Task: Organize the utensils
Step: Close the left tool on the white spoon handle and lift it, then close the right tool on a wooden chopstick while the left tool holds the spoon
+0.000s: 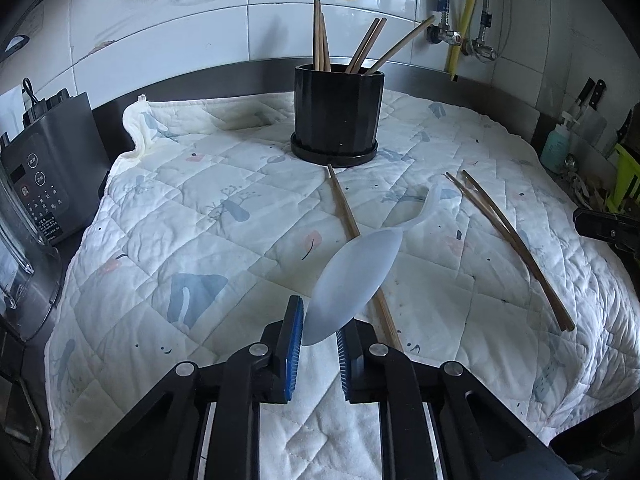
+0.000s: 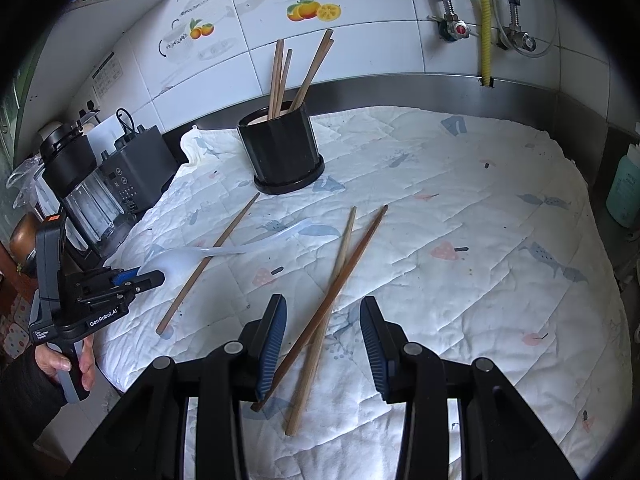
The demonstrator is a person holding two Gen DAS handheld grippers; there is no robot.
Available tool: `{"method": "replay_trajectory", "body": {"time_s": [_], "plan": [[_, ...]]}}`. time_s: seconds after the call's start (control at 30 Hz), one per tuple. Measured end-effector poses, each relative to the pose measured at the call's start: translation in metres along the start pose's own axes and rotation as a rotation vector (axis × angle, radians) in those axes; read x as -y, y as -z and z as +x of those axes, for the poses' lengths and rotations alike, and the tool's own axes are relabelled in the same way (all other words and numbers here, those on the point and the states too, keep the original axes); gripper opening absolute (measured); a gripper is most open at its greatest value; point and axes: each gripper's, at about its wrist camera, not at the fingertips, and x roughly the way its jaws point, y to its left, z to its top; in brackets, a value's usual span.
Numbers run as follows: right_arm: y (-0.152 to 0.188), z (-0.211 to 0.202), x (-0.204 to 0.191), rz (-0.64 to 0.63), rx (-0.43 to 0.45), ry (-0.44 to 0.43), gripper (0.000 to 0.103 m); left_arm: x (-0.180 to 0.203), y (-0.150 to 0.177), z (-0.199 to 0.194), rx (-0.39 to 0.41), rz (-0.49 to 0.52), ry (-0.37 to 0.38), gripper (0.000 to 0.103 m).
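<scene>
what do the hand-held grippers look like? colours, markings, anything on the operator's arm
Both are black plastic linkages with round silver pivot pins and blue ribbed finger pads. Seen from the right wrist view, the left hand-held gripper has white "GenRobot.AI" lettering, a small white label, an orange patch on top and a grey grip; a bare hand with a dark sleeve holds it. The right hand-held gripper matches. No cables visible.

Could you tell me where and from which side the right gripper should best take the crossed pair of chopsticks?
Probably at the crossing of the chopstick pair, from straight above: both sticks lie flat on the quilt, and the right gripper hangs open there.
</scene>
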Motion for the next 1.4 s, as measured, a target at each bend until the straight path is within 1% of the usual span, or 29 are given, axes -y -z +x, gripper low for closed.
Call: {"method": "replay_trajectory", "body": {"time_s": [0.07, 0.13, 0.27, 0.33, 0.4, 0.5, 0.63, 0.77, 0.93, 1.0, 1.1, 1.33, 1.4], "plan": [[0.001, 0.002, -0.001, -0.005, -0.003, 0.001, 0.042, 0.000, -0.001, 0.001, 0.002, 0.003, -0.012, 0.016], [0.002, 0.003, -0.002, -0.010, -0.004, 0.003, 0.042, 0.002, 0.000, -0.002, 0.025, 0.014, 0.003, 0.015], [0.003, 0.002, -0.004, -0.024, 0.000, 0.012, 0.042, 0.003, -0.002, -0.002, 0.007, 0.003, -0.029, 0.009], [0.004, 0.002, -0.005, -0.028, -0.001, 0.013, 0.042, 0.001, -0.003, -0.003, 0.004, -0.020, -0.035, 0.007], [0.006, 0.002, -0.006, -0.035, 0.001, 0.024, 0.042, -0.005, -0.005, -0.007, 0.015, -0.061, -0.025, 0.003], [0.009, 0.003, -0.004, -0.039, -0.004, 0.033, 0.042, -0.011, -0.008, -0.014, 0.029, -0.102, 0.001, 0.002], [0.015, 0.010, 0.000, -0.022, -0.039, 0.032, 0.041, -0.008, -0.011, -0.024, 0.059, -0.105, 0.011, 0.002], [0.026, 0.012, -0.004, -0.015, -0.073, 0.000, 0.035, 0.000, -0.013, -0.033, 0.080, -0.086, 0.010, 0.002], [0.041, 0.005, -0.022, -0.038, -0.088, -0.044, 0.032, 0.006, -0.016, -0.035, 0.085, -0.066, 0.005, 0.002], [0.044, 0.003, -0.029, -0.051, -0.087, -0.058, 0.029, 0.008, -0.015, -0.035, 0.086, -0.061, 0.005, 0.002], [0.048, 0.007, -0.036, -0.038, -0.098, -0.088, 0.028, 0.010, -0.016, -0.036, 0.089, -0.055, 0.005, 0.002], [0.060, 0.026, -0.041, -0.030, -0.121, -0.023, 0.026, 0.012, -0.017, -0.039, 0.104, -0.044, 0.004, 0.002], [0.062, 0.025, -0.041, -0.029, -0.103, -0.001, 0.020, 0.014, -0.018, -0.040, 0.107, -0.042, 0.007, 0.002]]}}
